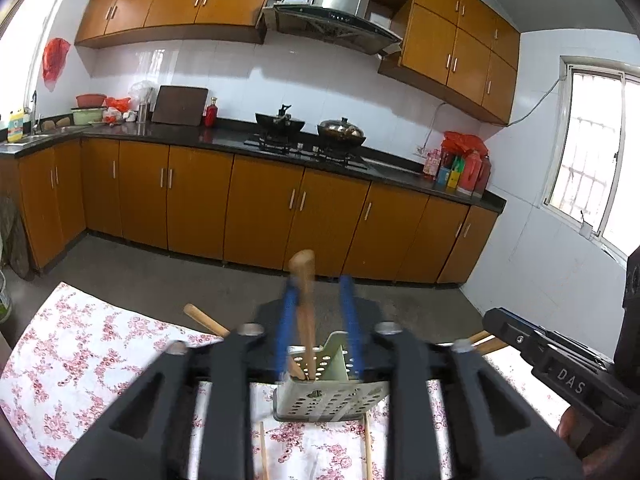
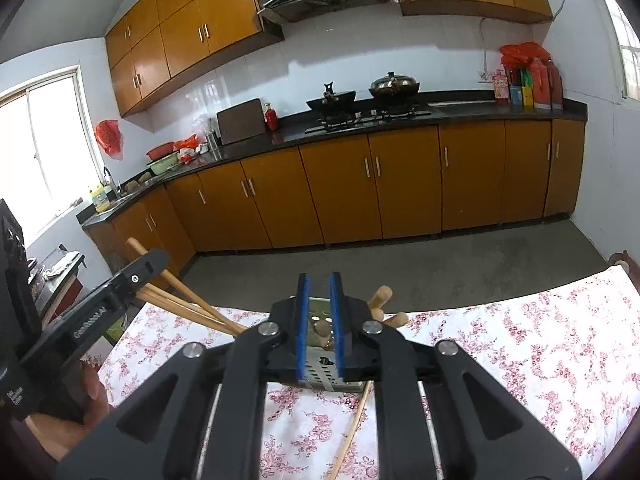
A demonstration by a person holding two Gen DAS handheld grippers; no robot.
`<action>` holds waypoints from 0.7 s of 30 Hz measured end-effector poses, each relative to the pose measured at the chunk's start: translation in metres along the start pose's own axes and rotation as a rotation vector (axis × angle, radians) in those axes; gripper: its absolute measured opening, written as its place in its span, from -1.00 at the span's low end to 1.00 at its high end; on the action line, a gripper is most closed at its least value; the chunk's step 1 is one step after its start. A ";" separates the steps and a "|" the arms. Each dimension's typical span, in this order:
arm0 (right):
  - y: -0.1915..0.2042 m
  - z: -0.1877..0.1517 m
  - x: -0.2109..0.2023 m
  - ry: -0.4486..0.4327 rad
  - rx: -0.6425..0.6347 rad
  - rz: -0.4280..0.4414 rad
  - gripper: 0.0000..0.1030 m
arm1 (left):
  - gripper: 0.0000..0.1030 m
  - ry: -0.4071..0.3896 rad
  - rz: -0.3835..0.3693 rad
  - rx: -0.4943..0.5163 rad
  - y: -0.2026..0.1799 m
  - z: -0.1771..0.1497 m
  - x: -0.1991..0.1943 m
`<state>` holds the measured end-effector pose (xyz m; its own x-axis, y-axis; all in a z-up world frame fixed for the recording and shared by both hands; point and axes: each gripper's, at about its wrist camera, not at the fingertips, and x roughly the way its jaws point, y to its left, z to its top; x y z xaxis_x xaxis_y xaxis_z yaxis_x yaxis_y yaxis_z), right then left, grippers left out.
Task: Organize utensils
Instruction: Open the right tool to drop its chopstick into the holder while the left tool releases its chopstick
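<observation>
A grey perforated utensil holder (image 1: 332, 396) stands on the floral tablecloth (image 1: 80, 360). My left gripper (image 1: 320, 292) is open above it, and a wooden utensil handle (image 1: 303, 300) stands in the holder between its blue fingers, close to the left one. In the right wrist view my right gripper (image 2: 319, 312) hovers over the holder (image 2: 320, 372) with its blue pads a small gap apart and nothing between them. Several wooden handles (image 2: 382, 306) stick out of the holder. The left gripper (image 2: 100, 304) shows at the left, with wooden handles (image 2: 188, 304) running past it.
A loose chopstick (image 2: 352, 428) lies on the cloth in front of the holder; two thin sticks (image 1: 264, 452) show in the left wrist view. The right gripper's body (image 1: 560, 364) is close at the right. The table's far edge drops to the grey floor (image 2: 440, 264).
</observation>
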<state>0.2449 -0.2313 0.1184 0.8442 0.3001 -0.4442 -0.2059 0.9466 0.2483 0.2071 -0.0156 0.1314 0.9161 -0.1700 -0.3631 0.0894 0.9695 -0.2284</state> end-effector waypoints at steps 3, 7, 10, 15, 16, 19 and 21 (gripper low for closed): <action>-0.002 -0.002 -0.014 -0.029 0.009 -0.017 -0.55 | -0.32 -0.013 0.001 0.006 0.000 0.001 -0.011; -0.006 -0.009 -0.042 -0.083 0.008 -0.056 -0.45 | -0.32 -0.023 0.012 0.018 0.004 0.001 -0.027; -0.014 -0.024 -0.065 -0.110 0.014 -0.091 -0.38 | -0.32 -0.030 0.020 0.029 0.009 -0.004 -0.042; -0.031 -0.070 -0.074 -0.058 0.027 -0.151 -0.26 | -0.29 -0.009 0.054 0.063 0.024 -0.028 -0.060; -0.034 -0.081 -0.070 -0.031 0.033 -0.154 -0.25 | -0.29 0.006 0.071 0.074 0.028 -0.036 -0.061; -0.044 -0.119 -0.045 0.080 0.072 -0.163 -0.25 | -0.29 0.057 0.113 0.085 0.042 -0.060 -0.058; -0.046 -0.142 -0.028 0.155 0.115 -0.136 -0.25 | -0.29 0.114 0.139 0.084 0.054 -0.078 -0.051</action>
<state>0.1606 -0.2665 -0.0028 0.7725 0.1933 -0.6049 -0.0302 0.9627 0.2690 0.1344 0.0314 0.0669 0.8722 -0.0477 -0.4869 0.0019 0.9956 -0.0940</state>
